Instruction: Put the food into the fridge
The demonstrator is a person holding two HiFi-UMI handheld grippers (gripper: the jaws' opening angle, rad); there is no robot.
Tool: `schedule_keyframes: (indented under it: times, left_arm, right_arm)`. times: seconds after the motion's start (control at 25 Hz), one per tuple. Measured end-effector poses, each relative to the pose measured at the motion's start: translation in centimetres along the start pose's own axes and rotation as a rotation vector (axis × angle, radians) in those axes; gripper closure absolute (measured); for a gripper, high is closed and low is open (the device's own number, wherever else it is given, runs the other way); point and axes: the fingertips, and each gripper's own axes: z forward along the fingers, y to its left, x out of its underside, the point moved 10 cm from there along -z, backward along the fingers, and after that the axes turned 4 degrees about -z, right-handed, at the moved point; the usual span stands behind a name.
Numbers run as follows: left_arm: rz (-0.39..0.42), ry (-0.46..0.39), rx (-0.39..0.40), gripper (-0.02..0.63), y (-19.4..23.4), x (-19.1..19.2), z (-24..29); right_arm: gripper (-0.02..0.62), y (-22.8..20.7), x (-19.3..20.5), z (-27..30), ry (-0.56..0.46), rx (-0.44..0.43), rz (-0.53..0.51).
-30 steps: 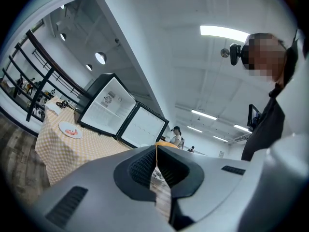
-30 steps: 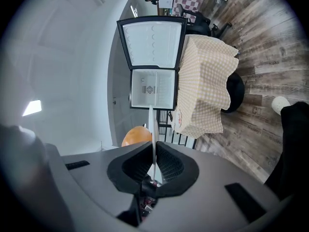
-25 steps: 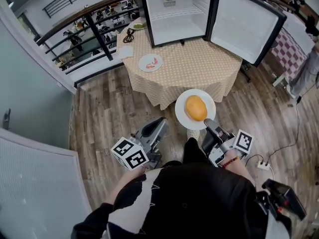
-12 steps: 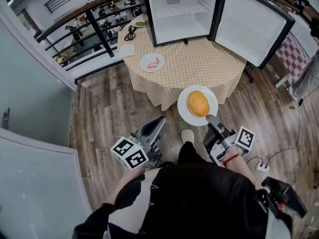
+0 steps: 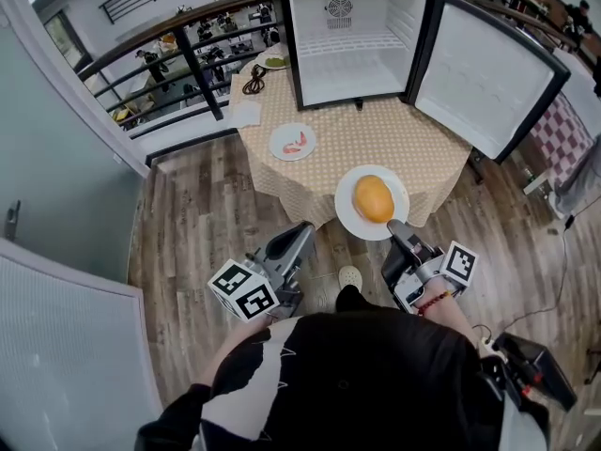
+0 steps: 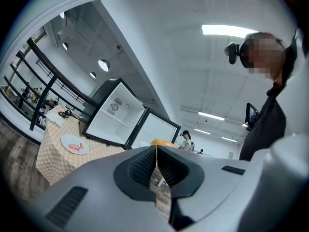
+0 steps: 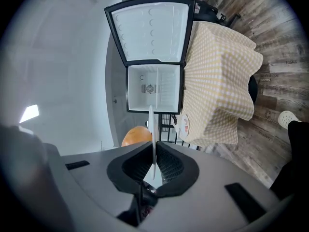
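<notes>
The fridge [image 5: 352, 40] stands on the far side of the tabletop [image 5: 376, 144], its cavity facing the person. Its door [image 5: 488, 78] is swung out to the right. A small plate [image 5: 293, 142] lies on the tabletop, left of the fridge front. Behind it, towards the far left corner, lie a paper sheet [image 5: 246, 113], a cable [image 5: 254, 81] and a further dish [image 5: 273, 61].

In the head view the large plate [image 5: 349, 216] overlaps the tabletop's near edge. A round food item [image 5: 374, 198] sits on it, and the right hand-held gripper [image 5: 392, 228] is at its near rim. The left hand-held gripper [image 5: 302, 231] is further left, over the floor [image 5: 207, 205]. A railing [image 5: 178, 45] runs behind the tabletop on the left.
</notes>
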Motion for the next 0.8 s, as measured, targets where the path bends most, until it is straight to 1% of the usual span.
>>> schedule_keyframes:
  times: [0.16, 0.4, 0.8]
  left_arm:
    - [0.015, -0.026, -0.007, 0.588, 0.4, 0.1, 0.3]
    - [0.009, -0.045, -0.026, 0.588, 3.5, -3.1, 5.6]
    - [0.025, -0.046, -0.029, 0.588, 6.7, -5.3, 11.7]
  right_arm:
    - [0.569, -0.2, -0.8, 0.7, 0.016, -0.017, -0.01]
    - [0.569, 0.6, -6.2, 6.1, 0.056, -0.023, -0.026]
    - [0.569, 0.2, -12.2, 11.0, 0.076, -0.029, -0.03]
